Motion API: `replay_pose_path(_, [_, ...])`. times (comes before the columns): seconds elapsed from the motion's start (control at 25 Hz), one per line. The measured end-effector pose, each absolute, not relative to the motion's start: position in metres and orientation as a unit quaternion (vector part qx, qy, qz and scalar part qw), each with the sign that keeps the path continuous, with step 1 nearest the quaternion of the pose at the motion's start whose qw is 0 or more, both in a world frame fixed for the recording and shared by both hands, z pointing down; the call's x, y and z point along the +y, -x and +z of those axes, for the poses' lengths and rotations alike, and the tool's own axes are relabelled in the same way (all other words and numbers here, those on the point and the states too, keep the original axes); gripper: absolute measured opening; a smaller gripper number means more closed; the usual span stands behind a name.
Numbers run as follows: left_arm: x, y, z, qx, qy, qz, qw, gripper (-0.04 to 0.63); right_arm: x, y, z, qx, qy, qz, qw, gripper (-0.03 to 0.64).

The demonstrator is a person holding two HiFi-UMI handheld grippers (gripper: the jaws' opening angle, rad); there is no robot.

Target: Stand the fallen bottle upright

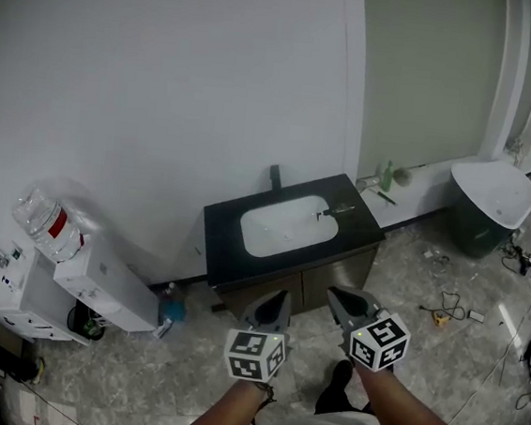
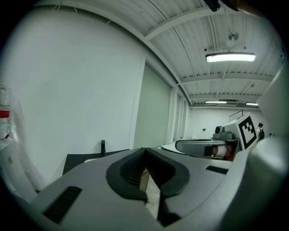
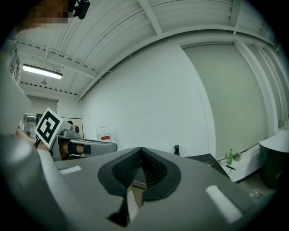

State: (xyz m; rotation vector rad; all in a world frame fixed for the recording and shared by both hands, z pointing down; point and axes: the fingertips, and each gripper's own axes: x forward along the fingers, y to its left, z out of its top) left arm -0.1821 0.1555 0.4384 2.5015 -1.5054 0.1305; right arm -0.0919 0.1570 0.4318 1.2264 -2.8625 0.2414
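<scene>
A black sink cabinet [image 1: 367,229] with a white basin stands against the wall ahead. A small dark thing [image 1: 338,208] lies at the basin's right rim; I cannot tell what it is. A slim green bottle [image 1: 387,176] stands upright on the low ledge right of the cabinet, also seen as the green bottle [image 3: 230,156]. My left gripper [image 1: 283,296] and right gripper [image 1: 335,294] hang side by side in front of the cabinet, well short of it. The left gripper [image 2: 145,150] and right gripper [image 3: 141,149] are both shut with nothing between their tips.
A white water dispenser [image 1: 98,284] with a large clear bottle [image 1: 46,221] stands at the left, a blue bottle [image 1: 172,310] on the floor beside it. A dark bin with white liner [image 1: 488,207] stands at the right. Cables [image 1: 454,307] litter the stone floor.
</scene>
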Motion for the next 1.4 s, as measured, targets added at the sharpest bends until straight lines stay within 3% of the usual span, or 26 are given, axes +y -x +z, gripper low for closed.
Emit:
replay_pose_path(0.64, [-0.121,0.127,0.471,-0.559,-0.814,0.051,0.148,0.008,-0.148,0.033,0.492,-0.946,-0.297,0.073,0.109,0.006])
replay_pose_path(1.4, [-0.373,0.158,0.528,-0.469,-0.858,0.068,0.200,0.009,-0.414,0.087,0.600,-0.932,-0.238,0.089,0.258,0.046])
